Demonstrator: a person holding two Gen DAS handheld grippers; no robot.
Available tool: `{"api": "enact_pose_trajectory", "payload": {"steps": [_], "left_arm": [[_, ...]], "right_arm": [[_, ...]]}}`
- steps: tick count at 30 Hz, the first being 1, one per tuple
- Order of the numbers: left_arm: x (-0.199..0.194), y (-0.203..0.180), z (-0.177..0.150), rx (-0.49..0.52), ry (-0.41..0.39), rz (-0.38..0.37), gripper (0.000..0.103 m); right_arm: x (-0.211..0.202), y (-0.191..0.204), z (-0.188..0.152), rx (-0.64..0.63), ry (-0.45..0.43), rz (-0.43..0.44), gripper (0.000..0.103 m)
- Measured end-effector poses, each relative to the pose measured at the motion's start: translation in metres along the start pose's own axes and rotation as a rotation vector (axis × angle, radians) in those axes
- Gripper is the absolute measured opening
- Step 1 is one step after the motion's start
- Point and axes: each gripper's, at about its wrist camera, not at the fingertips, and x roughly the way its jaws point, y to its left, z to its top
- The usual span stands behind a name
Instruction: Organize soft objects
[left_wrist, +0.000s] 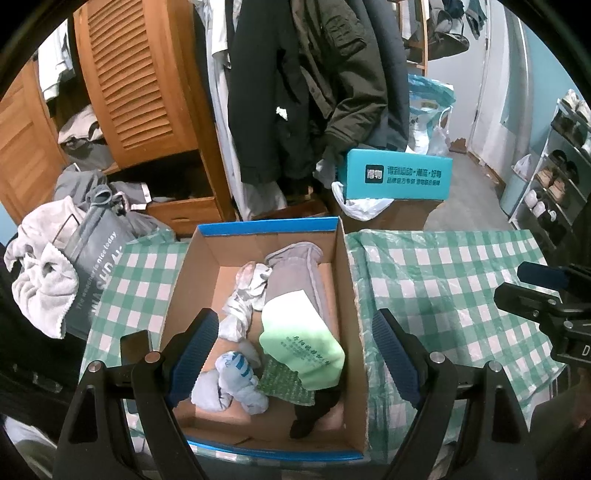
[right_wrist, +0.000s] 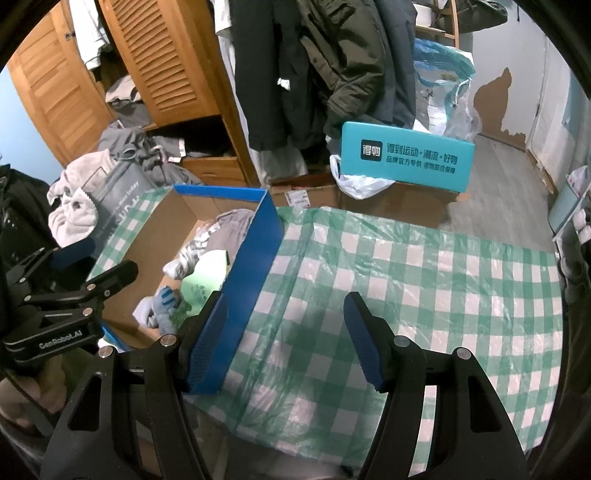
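With the rolled grey, green, white and pale blue socks (left_wrist: 295, 314) already lying inside the blue-rimmed cardboard box (left_wrist: 347, 280) on the green-checked surface (right_wrist: 406, 280), both left tongs (left_wrist: 295, 354) and right tongs (right_wrist: 286, 339) hang released and empty, so sorting looks nearly finished, and the next move would call for finding any remaining soft item.

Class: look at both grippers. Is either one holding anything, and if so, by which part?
Nothing is held. The left gripper hangs open above the cardboard box of socks; the right gripper is open over the checked tablecloth.
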Motion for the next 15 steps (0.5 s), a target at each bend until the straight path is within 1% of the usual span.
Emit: {"api": "enact_pose_trajectory", "payload": {"steps": [7,15], "left_arm": [[-0.0007,0.0011,-0.0004,0.0,0.005,-0.004,0.087],[-0.0005,0.0036,0.0,0.0,0.006,0.008,0.087]], "right_arm": [[0.0002,-0.0006,-0.0001,0.004,0.0,-0.003,0.065],[-0.0007,-0.0013,-0.001,0.002,0.0,-0.002,0.065]]}}
